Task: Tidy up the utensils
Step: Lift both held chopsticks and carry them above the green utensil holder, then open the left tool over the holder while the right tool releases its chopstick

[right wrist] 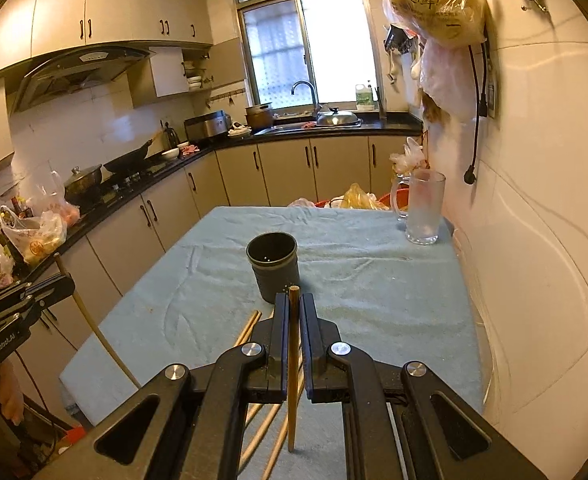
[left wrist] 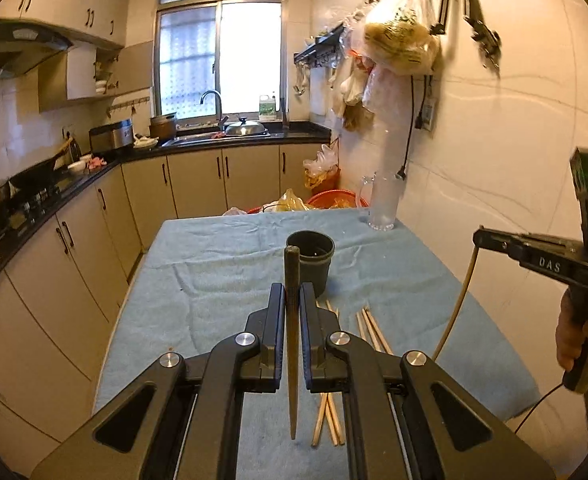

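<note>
A dark round holder cup [left wrist: 312, 266] stands upright on the blue cloth; it also shows in the right wrist view [right wrist: 273, 266]. My left gripper [left wrist: 292, 294] is shut on a dark chopstick [left wrist: 292, 344], held above the cloth just short of the cup. My right gripper [right wrist: 293, 304] is shut on a wooden chopstick [right wrist: 293, 364], also just short of the cup. Several loose wooden chopsticks [left wrist: 372, 330] lie on the cloth below both grippers, seen too in the right wrist view [right wrist: 248, 328]. The right gripper shows at the right edge of the left view [left wrist: 482, 238], the left one at the left edge of the right view [right wrist: 60, 284].
The cloth-covered table [right wrist: 374, 280] abuts the tiled wall on the right. A glass mug [right wrist: 423, 208] stands at its far right corner. Kitchen counters with a wok [right wrist: 128, 158] run along the left. Plastic bags [right wrist: 438, 4] hang on the wall above.
</note>
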Action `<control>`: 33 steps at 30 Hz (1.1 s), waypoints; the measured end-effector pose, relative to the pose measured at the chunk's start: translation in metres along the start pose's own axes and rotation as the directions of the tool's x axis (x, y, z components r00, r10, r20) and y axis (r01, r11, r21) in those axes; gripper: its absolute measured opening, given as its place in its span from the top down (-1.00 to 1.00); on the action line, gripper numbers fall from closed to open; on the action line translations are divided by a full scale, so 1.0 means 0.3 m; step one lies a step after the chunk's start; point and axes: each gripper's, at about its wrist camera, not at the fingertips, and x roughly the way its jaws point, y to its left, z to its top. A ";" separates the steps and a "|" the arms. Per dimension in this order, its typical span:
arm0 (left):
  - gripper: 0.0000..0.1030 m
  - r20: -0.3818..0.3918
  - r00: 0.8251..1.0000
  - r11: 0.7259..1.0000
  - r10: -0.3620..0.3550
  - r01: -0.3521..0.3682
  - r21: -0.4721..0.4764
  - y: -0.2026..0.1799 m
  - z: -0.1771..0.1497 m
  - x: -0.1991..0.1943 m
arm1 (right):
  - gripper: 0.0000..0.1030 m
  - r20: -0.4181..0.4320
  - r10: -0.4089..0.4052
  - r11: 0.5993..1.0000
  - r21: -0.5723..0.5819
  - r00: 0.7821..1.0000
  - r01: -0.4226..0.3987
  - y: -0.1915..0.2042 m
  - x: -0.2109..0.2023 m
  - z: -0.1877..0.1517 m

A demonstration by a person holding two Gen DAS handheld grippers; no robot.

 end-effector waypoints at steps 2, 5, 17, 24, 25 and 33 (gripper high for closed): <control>0.87 0.001 1.000 1.000 -0.007 0.007 -0.021 0.015 0.029 0.023 | 0.89 0.010 0.001 1.000 0.010 1.000 -0.001 -0.009 0.006 0.020; 0.87 0.016 1.000 0.999 -0.007 0.008 -0.043 0.035 0.091 0.052 | 0.89 0.032 0.004 1.000 0.023 0.999 -0.005 -0.021 0.010 0.063; 0.87 0.160 0.986 0.995 0.049 -0.035 -0.093 0.005 0.490 0.270 | 0.89 0.220 0.048 0.996 0.061 0.974 -0.063 0.027 0.131 0.386; 0.87 0.190 0.981 0.994 0.027 -0.006 -0.112 -0.009 0.625 0.440 | 0.89 0.283 0.045 0.992 0.102 0.958 -0.077 0.007 0.263 0.531; 0.87 0.192 0.981 0.994 0.032 -0.011 -0.106 -0.013 0.631 0.472 | 0.89 0.286 0.037 0.993 0.101 0.957 -0.069 0.006 0.286 0.541; 0.87 0.011 1.000 0.994 0.011 -0.009 -0.107 0.007 0.536 0.773 | 0.88 0.122 0.015 0.994 0.110 0.992 -0.029 -0.023 0.560 0.482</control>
